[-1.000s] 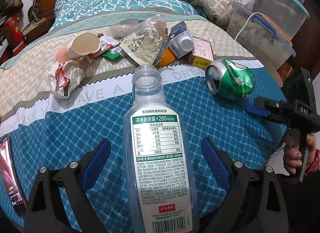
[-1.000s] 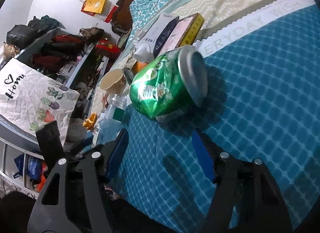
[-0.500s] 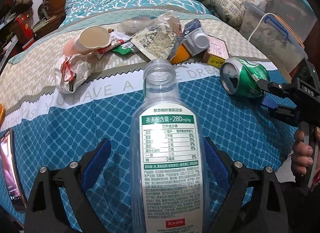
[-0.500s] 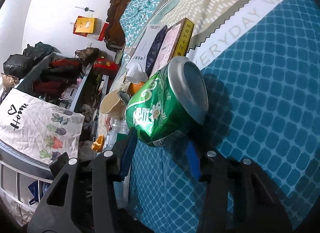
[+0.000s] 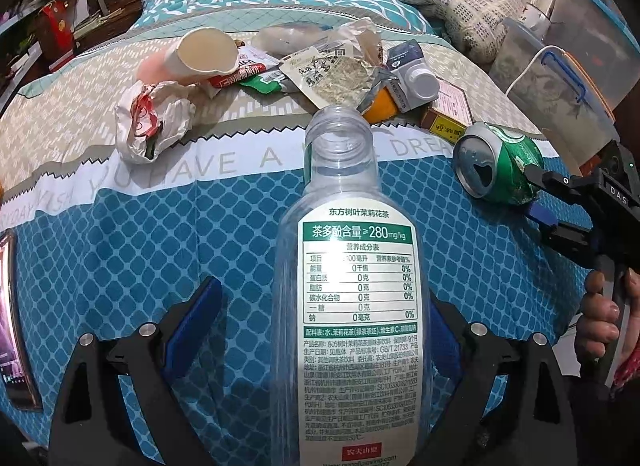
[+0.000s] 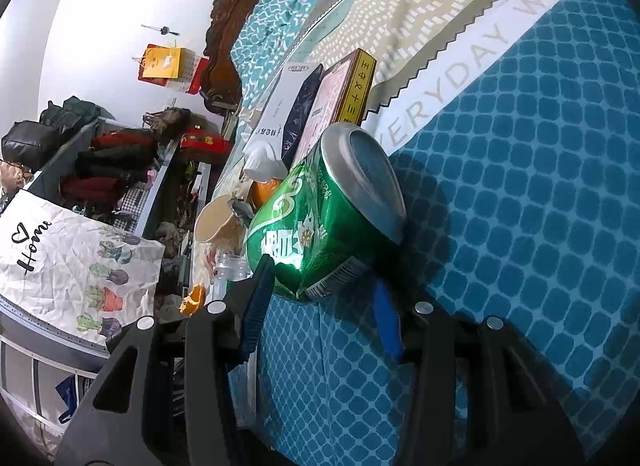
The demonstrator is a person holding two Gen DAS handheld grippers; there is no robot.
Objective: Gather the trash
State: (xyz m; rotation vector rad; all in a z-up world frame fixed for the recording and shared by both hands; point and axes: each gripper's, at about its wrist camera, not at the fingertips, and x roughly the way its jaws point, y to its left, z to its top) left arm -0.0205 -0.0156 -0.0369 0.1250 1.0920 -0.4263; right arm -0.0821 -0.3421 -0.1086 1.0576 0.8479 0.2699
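Spreading under everything is the bed (image 5: 120, 258), its cover blue-checked near the cameras, with a white lettered band and a beige strip beyond; places below are given from the green can (image 5: 500, 165), which lies dented on its side on the blue checks just short of the band. To the can's right, off the bed's edge, stand clear storage bins (image 5: 560, 85). Nearer the left wrist camera than the can, an uncapped clear bottle (image 5: 352, 306) with a white printed label fills the view, mouth pointing toward the litter; it sits between the blue pads of the left tool (image 5: 320, 330), whose left pad stands clear of it, while the right pad is hidden behind the bottle, so a grip cannot be told. Left of the can, across the band, lies a crumpled wrapper (image 5: 148, 125), and beyond it a paper cup (image 5: 200, 55) on its side. Just behind the can crowd a yellow-edged box (image 5: 448, 113), a small carton (image 5: 412, 77) with a white cap, and a torn snack pouch (image 5: 336, 77). The right tool (image 6: 320, 298) has its pads on either side of the can's barcode end, pressing the dented wall. A hand (image 5: 604, 314) holds its handle.
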